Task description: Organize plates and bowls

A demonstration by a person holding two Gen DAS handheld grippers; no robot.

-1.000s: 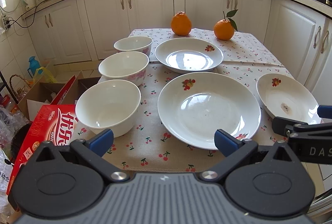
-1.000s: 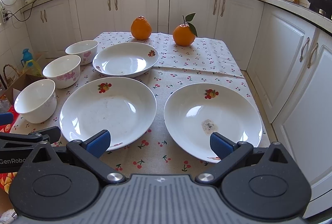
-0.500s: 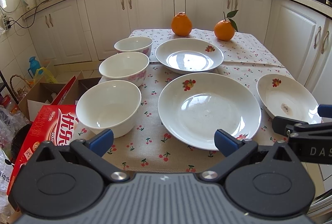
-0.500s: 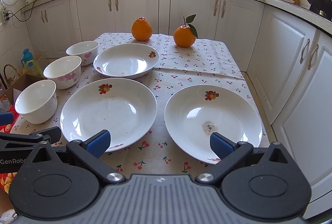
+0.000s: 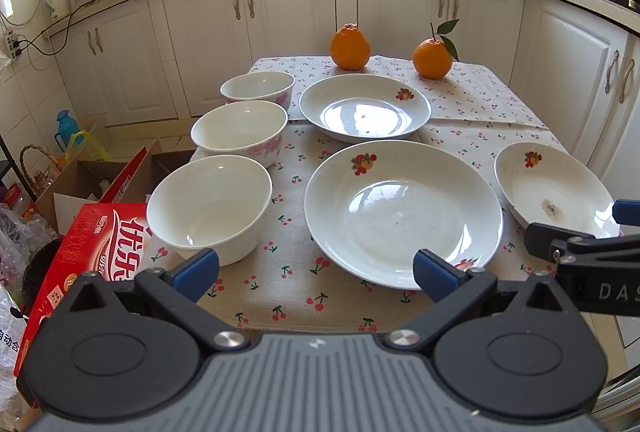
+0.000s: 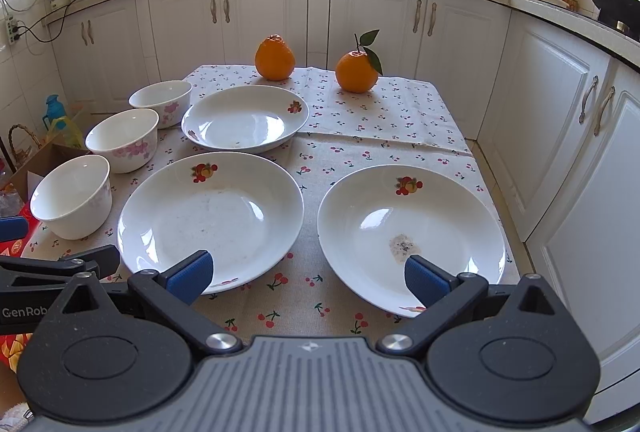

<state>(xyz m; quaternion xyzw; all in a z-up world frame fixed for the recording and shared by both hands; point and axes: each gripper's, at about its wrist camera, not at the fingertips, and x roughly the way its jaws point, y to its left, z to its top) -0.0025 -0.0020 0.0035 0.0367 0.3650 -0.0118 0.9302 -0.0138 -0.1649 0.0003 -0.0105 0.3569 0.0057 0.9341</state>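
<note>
— As the table is seen from the left, what stands first?

— Beside the table (image 5: 472, 100) there is a red carton (image 5: 100, 244) with white Chinese characters. Then three white bowls stand in a row along the left edge: the near bowl (image 5: 210, 206), the middle bowl (image 5: 240, 132) and the far bowl (image 5: 258, 90); the last two have pink flowers.

— And to the right of them?

— The far plate (image 5: 364, 108), the big plate (image 5: 402, 212) and the stained plate (image 6: 410, 236), each with a fruit picture on the rim. They lie apart from each other. Two oranges (image 6: 275, 58) stand at the far edge, the right one with a leaf.

— How are the grippers held?

— Both are low at the near edge, pointing across the table. The left gripper (image 5: 316, 270) has its jaws spread wide, in front of the near bowl and the big plate, holding nothing. The right gripper (image 6: 308, 274) is spread wide too, in front of the big plate and the stained plate.

— Any writing?

— "GenRob" on the left one, "DAS" on the right one, both cut off.
</note>
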